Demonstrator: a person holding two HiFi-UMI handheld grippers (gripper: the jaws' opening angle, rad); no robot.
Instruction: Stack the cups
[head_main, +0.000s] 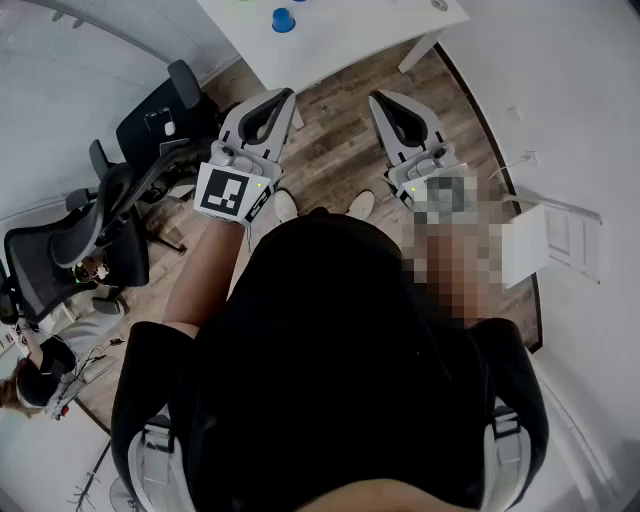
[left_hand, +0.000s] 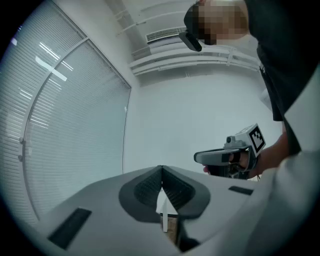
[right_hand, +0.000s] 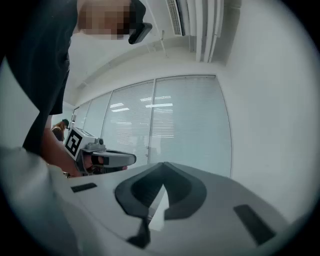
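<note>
**Fingers shut and empty, the cup far off on the table**

Fingers (left_hand: 145, 187) of the left gripper (head_main: 288, 97) are pressed together, tip against tip, and nothing is between them. The right gripper (head_main: 377, 99) is the same: its fingers (right_hand: 182, 192) meet at the tip and hold nothing. Both grippers are held level in front of the person (head_main: 340, 350), side by side with a gap between them, and both point toward the table.

Window blinds (left_hand: 65, 125) cover one whole side of the room in the left gripper view. In the head view, a wooden floor (head_main: 340, 160) lies under the grippers and runs up to a white table (head_main: 340, 50) at the top of the picture. The person wears a dark top and stands just before this table. Two black office chairs (head_main: 80, 245) stand at the left, well apart from the table. A white panel (head_main: 525, 245) is at the right, near the wall. The tips of the person's shoes (head_main: 285, 205) show on the floor just below the grippers.

One blue cup (head_main: 284, 20) stands on the table near the top edge of the picture. It is well apart from both grippers and lies more on the side of the left one. I cannot tell which way up it is.
</note>
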